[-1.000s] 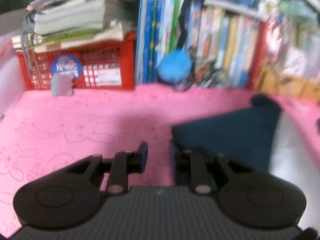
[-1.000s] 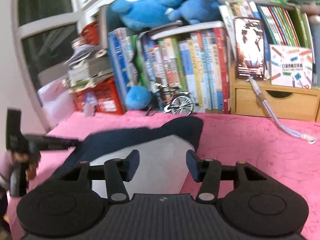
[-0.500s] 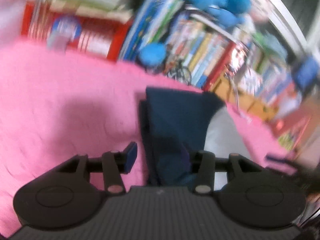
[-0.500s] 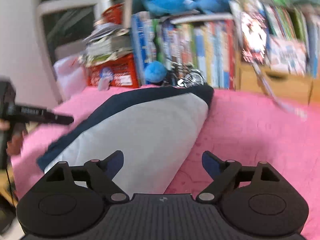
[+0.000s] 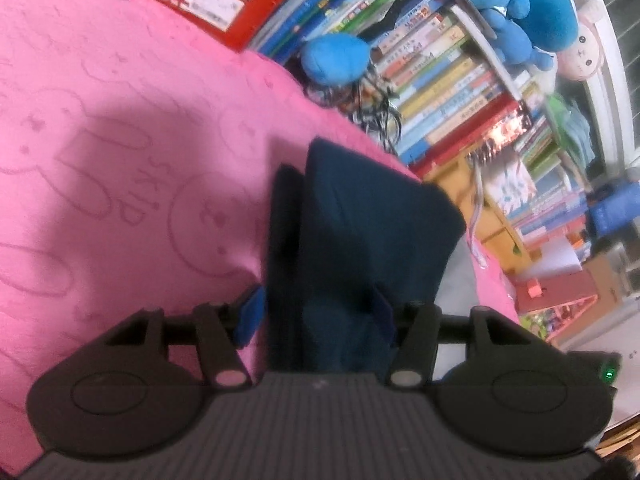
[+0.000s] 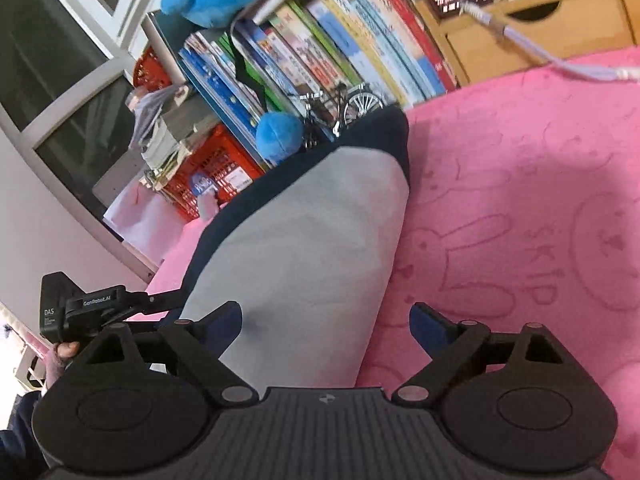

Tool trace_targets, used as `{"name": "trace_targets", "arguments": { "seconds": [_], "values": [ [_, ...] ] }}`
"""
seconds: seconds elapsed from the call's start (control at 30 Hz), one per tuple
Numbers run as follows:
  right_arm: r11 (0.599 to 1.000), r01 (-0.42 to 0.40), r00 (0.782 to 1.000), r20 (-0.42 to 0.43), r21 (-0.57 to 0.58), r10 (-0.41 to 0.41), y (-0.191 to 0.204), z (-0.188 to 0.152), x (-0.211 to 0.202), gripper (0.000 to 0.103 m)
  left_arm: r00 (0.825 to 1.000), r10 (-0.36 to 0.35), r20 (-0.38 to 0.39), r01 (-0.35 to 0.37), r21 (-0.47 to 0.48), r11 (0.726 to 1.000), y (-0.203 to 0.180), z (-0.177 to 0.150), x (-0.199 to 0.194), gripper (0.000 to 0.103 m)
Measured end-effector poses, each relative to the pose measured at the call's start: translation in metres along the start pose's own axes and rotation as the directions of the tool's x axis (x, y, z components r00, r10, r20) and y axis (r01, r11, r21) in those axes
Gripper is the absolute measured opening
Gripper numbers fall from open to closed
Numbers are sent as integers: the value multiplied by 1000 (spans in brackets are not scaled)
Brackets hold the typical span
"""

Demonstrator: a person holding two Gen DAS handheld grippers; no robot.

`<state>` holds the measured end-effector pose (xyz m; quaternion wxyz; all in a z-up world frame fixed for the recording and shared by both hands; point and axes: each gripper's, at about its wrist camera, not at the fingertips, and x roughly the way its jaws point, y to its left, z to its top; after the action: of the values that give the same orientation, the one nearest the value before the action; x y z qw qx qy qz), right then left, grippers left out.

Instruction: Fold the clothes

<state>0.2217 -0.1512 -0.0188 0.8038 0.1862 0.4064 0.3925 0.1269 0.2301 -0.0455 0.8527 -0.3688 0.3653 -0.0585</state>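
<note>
Matt navy-and-grey cloth garment (image 6: 304,248), fuzzy pink blanket (image 6: 520,168), ribbed black plastic gripper body (image 5: 320,420)

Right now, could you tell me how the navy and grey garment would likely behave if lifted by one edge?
The garment probably droops: it already lies in soft folds. It looks light, just thin layers between the left gripper fingers. The textured pink cover may drag it.

the garment (image 6: 304,240) lies on the blanket (image 6: 520,200), its folded edge between the left gripper (image 5: 318,314) fingers; books (image 6: 320,52) stand behind it, a crate (image 6: 212,172) to their left.
</note>
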Motion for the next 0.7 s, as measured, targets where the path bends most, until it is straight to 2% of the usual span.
{"name": "trace_targets", "arguments": {
  "seconds": [0.17,0.3,0.47,0.5,0.57,0.6,0.7],
  "values": [
    [999,-53,999,-1,-1,53,-1,5,15,102,1000,-31,-7,31,15,999,3,0,-1,56],
    [998,-70,997,10,3,70,-1,10,21,103,999,-52,-5,52,15,999,4,-1,0,54],
    [995,-102,995,-20,19,103,7,9,28,102,998,-64,1,64,4,998,6,-4,2,40],
    [996,-89,996,-17,26,90,8,10,28,98,998,-69,4,69,-8,998,7,-4,3,37],
    [997,-63,998,-11,40,63,9,11,26,79,997,-75,11,75,-25,997,9,-5,4,33],
    [998,-50,999,-8,48,50,9,11,26,67,998,-67,16,67,-3,998,5,-6,3,32],
    [994,-56,998,1,98,56,-1,14,20,54,998,-53,25,51,59,997,-7,-8,4,30]
  ]
}}
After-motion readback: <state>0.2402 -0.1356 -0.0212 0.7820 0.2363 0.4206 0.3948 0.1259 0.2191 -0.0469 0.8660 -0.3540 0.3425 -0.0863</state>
